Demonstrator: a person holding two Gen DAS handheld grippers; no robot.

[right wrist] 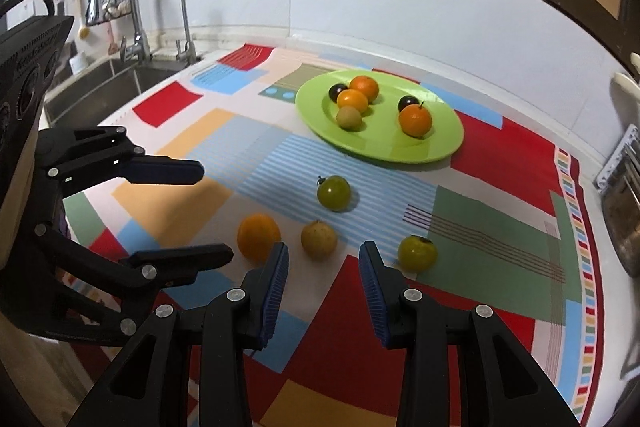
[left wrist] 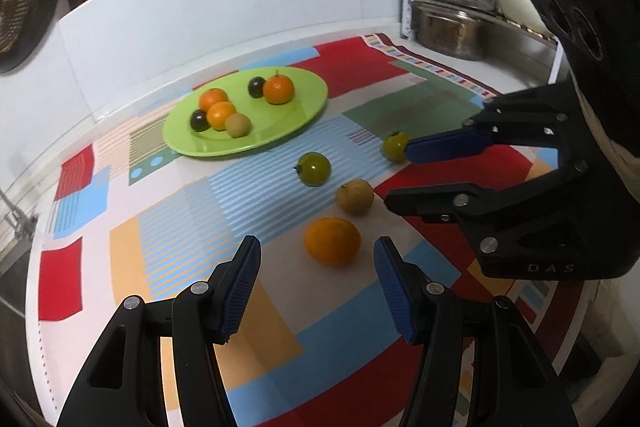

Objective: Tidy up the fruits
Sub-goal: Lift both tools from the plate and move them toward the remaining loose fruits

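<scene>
Patchwork tablecloth (left wrist: 168, 235) covers the counter; red, blue, orange and green blocks. Sink (right wrist: 100, 83) with two taps sits past its far left corner in the right wrist view; steel pot (left wrist: 448, 31) and pans stand at the far right in the left wrist view.

Green plate (left wrist: 296, 115) lies toward the back of the cloth. On it: three oranges, two dark plums, one tan fruit.

Left gripper (left wrist: 316, 275): jaws apart, nothing between the pads. It hangs above the cloth, with the loose orange (left wrist: 332, 241) just ahead of the gap.

Right gripper (right wrist: 323, 275): jaws apart, somewhat narrower, holding nothing. Tan round fruit (right wrist: 319, 239) lies just ahead of its gap.

Four fruits loose on the cloth, in front of the plate, none touching:
- orange, nearest the left gripper
- tan round fruit, beside it
- green tomato (right wrist: 334, 192), nearest the plate
- yellow-green tomato (right wrist: 417, 251), just right of the right gripper's right finger
</scene>
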